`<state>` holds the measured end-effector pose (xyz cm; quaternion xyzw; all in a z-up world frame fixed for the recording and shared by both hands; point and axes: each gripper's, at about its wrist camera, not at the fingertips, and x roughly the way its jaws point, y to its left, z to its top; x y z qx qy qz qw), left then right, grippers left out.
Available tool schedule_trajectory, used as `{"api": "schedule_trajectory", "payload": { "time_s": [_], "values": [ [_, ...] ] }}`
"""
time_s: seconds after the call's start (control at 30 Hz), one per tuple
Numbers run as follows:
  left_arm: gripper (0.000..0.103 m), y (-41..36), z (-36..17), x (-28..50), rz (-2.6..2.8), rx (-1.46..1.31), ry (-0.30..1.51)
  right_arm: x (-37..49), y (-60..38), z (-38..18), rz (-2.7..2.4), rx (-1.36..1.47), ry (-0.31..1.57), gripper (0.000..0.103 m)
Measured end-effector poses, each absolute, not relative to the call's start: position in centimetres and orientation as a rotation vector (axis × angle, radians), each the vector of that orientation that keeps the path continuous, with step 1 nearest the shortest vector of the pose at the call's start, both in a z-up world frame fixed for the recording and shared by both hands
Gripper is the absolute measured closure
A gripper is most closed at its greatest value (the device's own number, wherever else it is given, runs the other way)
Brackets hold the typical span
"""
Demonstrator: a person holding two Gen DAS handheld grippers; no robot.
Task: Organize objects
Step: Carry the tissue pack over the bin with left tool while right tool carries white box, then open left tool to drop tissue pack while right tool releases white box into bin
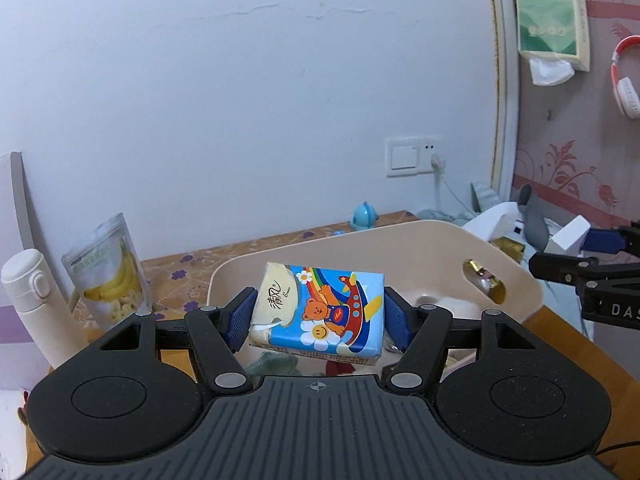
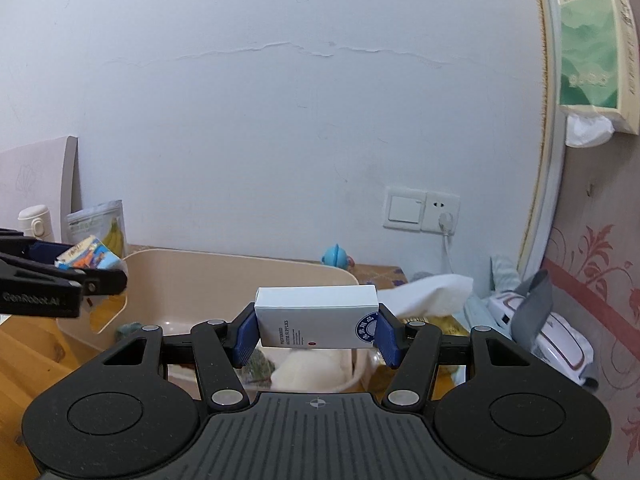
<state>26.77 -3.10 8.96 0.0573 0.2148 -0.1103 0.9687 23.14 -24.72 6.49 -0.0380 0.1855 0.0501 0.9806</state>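
Above beige bin [image 1: 516, 276] | left tool [image 1: 318, 314] clamps tissue pack [image 1: 320, 310] | right tool [image 2: 318, 334] clamps white box [image 2: 316, 314]

A lived-in home room is shown: floral pink wallpaper [image 1: 576, 172], headphones [image 1: 626, 80] hung on the wall, a wall-mounted tissue box [image 2: 592, 52], a switch-and-socket plate [image 2: 420, 208] and a cluttered wooden table [image 1: 568, 344].

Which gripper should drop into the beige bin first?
Left, probably. The left gripper holds the tissue pack directly above the beige bin. The right gripper, holding the white box, sits nearer the bin's rim.
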Motion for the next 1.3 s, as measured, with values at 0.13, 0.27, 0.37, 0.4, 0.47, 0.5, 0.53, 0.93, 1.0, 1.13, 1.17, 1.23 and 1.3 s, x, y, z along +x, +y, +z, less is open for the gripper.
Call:
{"api": "schedule_trajectory", "payload": {
  "time_s": [0.13, 0.27, 0.37, 0.4, 0.47, 0.5, 0.53, 0.93, 1.0, 1.13, 1.17, 1.23, 1.3],
  "values": [
    [0.036, -3.4, 8.3, 28.5, -0.214, 0.12, 0.456, 24.7, -24.0, 6.4, 0.117, -0.086, 0.377, 0.047],
    [0.036, -3.7, 7.6, 29.8, -0.209, 0.131, 0.477, 26.0, -23.2, 5.8, 0.14, -0.099, 0.392, 0.047],
    [0.036, -3.9, 6.9, 30.9, -0.203, 0.126, 0.502, 26.8, -22.6, 5.2, 0.153, -0.111, 0.411, 0.047],
    [0.036, -3.9, 6.6, 31.3, -0.196, 0.119, 0.513, 27.1, -22.5, 5.0, 0.157, -0.115, 0.418, 0.047],
    [0.036, -4.0, 6.1, 31.9, -0.19, 0.12, 0.524, 27.6, -22.2, 4.7, 0.163, -0.128, 0.431, 0.047],
    [0.036, -4.2, 5.9, 32.1, -0.187, 0.129, 0.527, 27.8, -22.1, 4.4, 0.164, -0.136, 0.438, 0.047],
    [0.036, -4.3, 5.7, 32.3, -0.184, 0.139, 0.529, 28.0, -22.0, 4.2, 0.164, -0.143, 0.446, 0.047],
    [0.036, -4.9, 3.5, 33.7, -0.18, 0.176, 0.604, 29.7, -21.1, 2.3, 0.185, -0.182, 0.534, 0.047],
    [0.036, -5.0, 3.2, 33.8, -0.183, 0.182, 0.617, 30.0, -21.0, 2.2, 0.186, -0.19, 0.545, 0.047],
    [0.036, -5.3, 2.9, 33.7, -0.202, 0.194, 0.631, 30.1, -20.8, 2.1, 0.187, -0.194, 0.558, 0.047],
    [0.036, -5.3, 2.8, 33.7, -0.198, 0.193, 0.633, 30.1, -20.8, 2.1, 0.186, -0.192, 0.56, 0.046],
    [0.035, -5.3, 2.8, 33.8, -0.195, 0.189, 0.644, 30.0, -20.8, 2.2, 0.185, -0.196, 0.561, 0.046],
    [0.034, -5.2, 2.8, 33.9, -0.192, 0.183, 0.653, 29.9, -20.9, 2.3, 0.181, -0.201, 0.559, 0.039]
  ]
}}
